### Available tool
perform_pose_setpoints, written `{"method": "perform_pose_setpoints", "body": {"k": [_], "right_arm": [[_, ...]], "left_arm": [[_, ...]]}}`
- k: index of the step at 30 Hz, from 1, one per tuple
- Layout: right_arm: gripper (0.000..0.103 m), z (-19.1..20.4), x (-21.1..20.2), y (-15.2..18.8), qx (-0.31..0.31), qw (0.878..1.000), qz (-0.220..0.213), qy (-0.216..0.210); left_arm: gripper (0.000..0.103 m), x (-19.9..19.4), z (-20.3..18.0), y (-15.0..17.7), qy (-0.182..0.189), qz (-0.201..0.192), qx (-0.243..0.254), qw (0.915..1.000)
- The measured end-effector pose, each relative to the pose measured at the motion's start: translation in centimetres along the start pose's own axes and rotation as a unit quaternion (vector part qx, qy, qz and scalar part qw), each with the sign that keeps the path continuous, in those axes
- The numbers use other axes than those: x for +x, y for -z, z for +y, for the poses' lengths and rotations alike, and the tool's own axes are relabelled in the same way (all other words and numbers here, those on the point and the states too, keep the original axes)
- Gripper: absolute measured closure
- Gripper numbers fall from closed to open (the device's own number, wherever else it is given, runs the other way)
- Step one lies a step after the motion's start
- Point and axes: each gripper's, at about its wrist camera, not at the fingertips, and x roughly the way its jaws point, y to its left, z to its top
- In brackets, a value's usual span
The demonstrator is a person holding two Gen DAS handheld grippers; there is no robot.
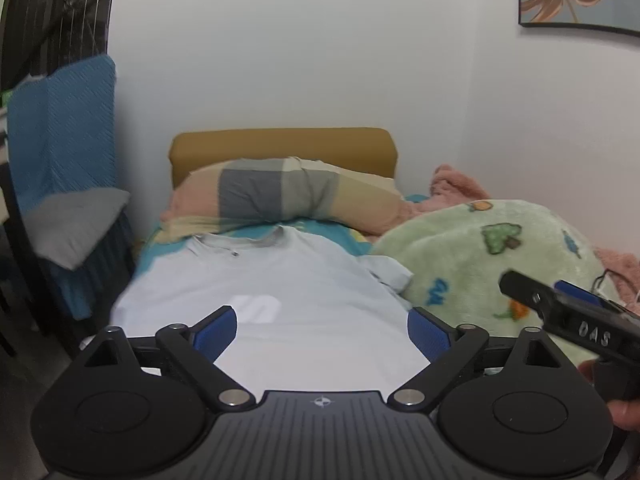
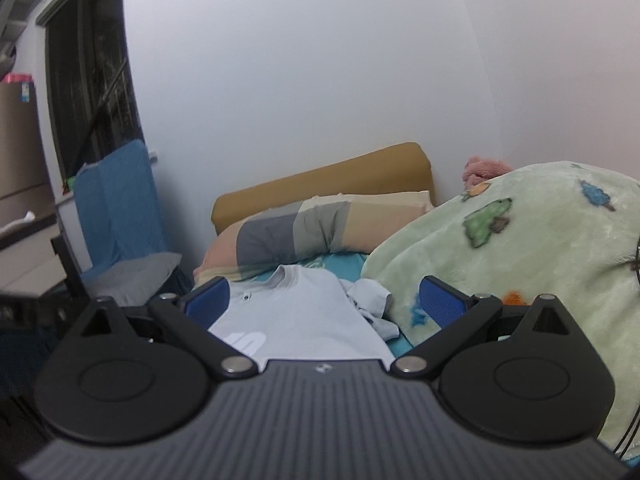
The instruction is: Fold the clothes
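A pale blue T-shirt (image 1: 280, 292) lies flat on the bed, collar toward the pillow, with a white print on its chest. It also shows in the right wrist view (image 2: 296, 312), its right sleeve crumpled by the green blanket. My left gripper (image 1: 322, 330) is open and empty, hovering above the shirt's lower part. My right gripper (image 2: 324, 304) is open and empty, above the shirt's lower right side. The right gripper also shows at the right edge of the left wrist view (image 1: 568, 312).
A striped pillow (image 1: 288, 196) and a mustard headboard (image 1: 280, 144) stand at the bed's far end. A green fleece blanket (image 1: 492, 256) is heaped on the right. A chair with a blue cover (image 1: 64, 128) and grey cushion (image 1: 76, 224) stands left.
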Motion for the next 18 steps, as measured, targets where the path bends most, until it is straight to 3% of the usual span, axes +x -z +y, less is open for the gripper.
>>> {"method": "perform_pose_setpoints", "body": {"k": [8, 9, 10, 12, 18], "right_arm": [[0.003, -1.5, 1.6, 1.1, 0.041, 0.999, 0.024, -0.024], [0.010, -1.7, 2.1, 1.3, 0.048, 0.998, 0.032, -0.027], [0.021, -1.9, 3.1, 1.4, 0.049, 0.998, 0.044, -0.026], [0.030, -2.2, 5.4, 1.6, 0.048, 0.996, 0.069, -0.023], [0.030, -3.1, 14.2, 1.9, 0.016, 0.992, 0.122, 0.004]], "left_arm": [[0.008, 2.2, 3.2, 4.1, -0.024, 0.024, -0.038, 0.9987], [0.008, 2.2, 3.9, 4.3, -0.030, 0.023, -0.042, 0.9984], [0.007, 2.2, 4.5, 4.5, -0.037, 0.020, -0.045, 0.9981], [0.005, 2.0, 5.6, 4.9, -0.051, 0.014, -0.053, 0.9972], [0.004, 3.5, 8.6, 6.8, -0.079, 0.006, -0.081, 0.9936]]}}
